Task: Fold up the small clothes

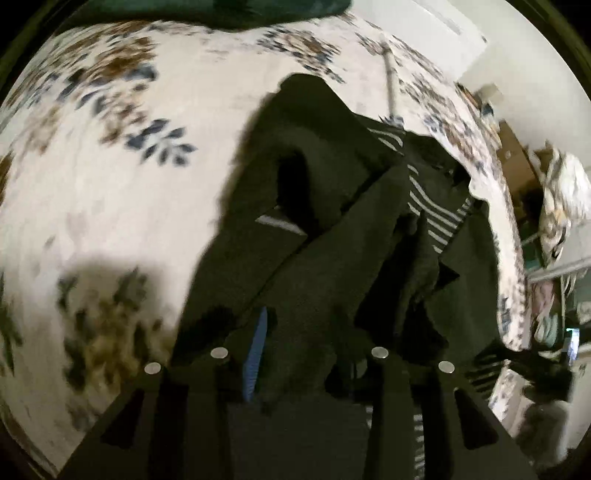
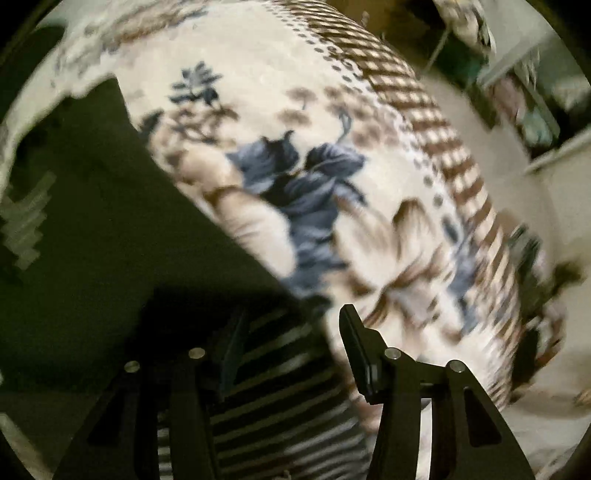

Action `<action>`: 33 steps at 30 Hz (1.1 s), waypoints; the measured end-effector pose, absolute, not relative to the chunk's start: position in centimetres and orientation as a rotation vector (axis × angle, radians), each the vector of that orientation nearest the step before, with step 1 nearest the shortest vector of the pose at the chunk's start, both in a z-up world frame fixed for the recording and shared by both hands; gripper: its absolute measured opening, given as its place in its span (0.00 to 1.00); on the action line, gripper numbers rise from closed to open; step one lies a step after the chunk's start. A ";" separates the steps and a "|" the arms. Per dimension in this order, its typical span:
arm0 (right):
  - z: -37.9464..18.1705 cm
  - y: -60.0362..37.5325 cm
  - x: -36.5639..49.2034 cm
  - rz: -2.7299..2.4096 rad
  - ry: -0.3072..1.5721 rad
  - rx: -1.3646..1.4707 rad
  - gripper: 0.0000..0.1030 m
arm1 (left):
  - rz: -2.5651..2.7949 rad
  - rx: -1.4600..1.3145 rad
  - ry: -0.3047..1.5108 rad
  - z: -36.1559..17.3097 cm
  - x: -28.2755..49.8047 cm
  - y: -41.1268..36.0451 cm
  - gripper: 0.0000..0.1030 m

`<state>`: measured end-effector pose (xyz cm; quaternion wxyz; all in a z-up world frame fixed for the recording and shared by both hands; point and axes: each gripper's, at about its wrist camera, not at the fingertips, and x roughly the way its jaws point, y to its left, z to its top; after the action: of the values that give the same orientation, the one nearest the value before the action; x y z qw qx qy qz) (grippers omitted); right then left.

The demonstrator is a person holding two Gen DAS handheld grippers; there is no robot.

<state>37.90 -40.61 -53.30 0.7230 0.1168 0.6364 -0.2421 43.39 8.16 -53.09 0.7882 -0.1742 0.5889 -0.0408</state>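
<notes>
A dark green garment (image 1: 325,229) with a striped lining lies crumpled on a floral bedspread (image 1: 110,177). In the left wrist view my left gripper (image 1: 303,354) stands open, with dark cloth bunched between its fingers; a blue pad (image 1: 256,354) shows on the left finger. In the right wrist view my right gripper (image 2: 291,350) is open just above the garment's striped part (image 2: 280,398), at the edge of the dark cloth (image 2: 92,229). Its right finger (image 2: 360,354) is over the bedspread (image 2: 314,184). Both views are blurred.
The bed's edge (image 1: 509,258) curves along the right, with shelves and clutter (image 1: 554,206) beyond it. A dark green item (image 1: 221,11) lies at the far side of the bed. A brown striped border (image 2: 443,140) runs along the bedspread's edge.
</notes>
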 end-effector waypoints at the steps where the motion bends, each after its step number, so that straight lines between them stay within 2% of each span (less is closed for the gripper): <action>1: -52.6 -40.5 37.4 -0.510 1.398 0.329 0.51 | -0.094 -0.362 1.278 -53.6 44.0 7.9 0.32; 5: -51.3 -38.5 36.1 -0.385 1.383 0.526 0.53 | -0.162 -0.281 1.373 -57.1 46.2 6.0 0.32; 8: -51.7 -36.2 36.1 -0.251 1.410 0.640 0.53 | -0.188 -0.182 1.345 -57.5 46.0 4.4 0.29; 9: -52.0 -34.7 36.1 -0.198 1.431 0.658 0.53 | -0.203 -0.160 1.326 -57.2 45.7 4.0 0.08; 10: -52.1 -34.0 36.2 -0.175 1.439 0.656 0.53 | -0.218 -0.146 1.320 -56.9 45.4 3.8 0.00; 14: -51.7 -30.7 37.0 -0.091 1.443 0.614 0.53 | -0.190 -0.175 1.235 -53.7 44.2 5.8 0.00; 19: -50.8 -28.3 39.0 -0.035 1.436 0.592 0.53 | -0.081 -0.265 1.137 -48.7 43.0 13.3 0.00; 23: -50.2 -27.6 40.7 0.001 1.435 0.553 0.53 | -0.123 -0.406 1.160 -47.7 42.4 18.5 0.01; 24: -50.2 -27.2 41.0 0.005 1.436 0.541 0.53 | -0.138 -0.430 1.182 -48.3 42.1 18.9 0.03; 26: -50.4 -26.2 41.4 0.005 1.442 0.510 0.53 | -0.177 -0.505 1.254 -50.5 41.7 18.3 0.18; 27: -50.6 -25.7 41.5 0.002 1.446 0.502 0.53 | -0.188 -0.529 1.277 -51.1 41.7 18.0 0.33; 28: -50.8 -25.3 41.7 0.002 1.450 0.503 0.53 | -0.207 -0.556 1.298 -52.2 41.4 17.2 0.43; 33: -52.1 -24.9 41.0 -0.014 1.475 0.522 0.53 | -0.222 -0.541 1.361 -56.1 41.4 12.6 0.44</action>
<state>41.05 -24.90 -52.10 0.7094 0.2352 0.6644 -0.0063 41.41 12.62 -56.11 0.7379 -0.2463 0.6202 -0.1013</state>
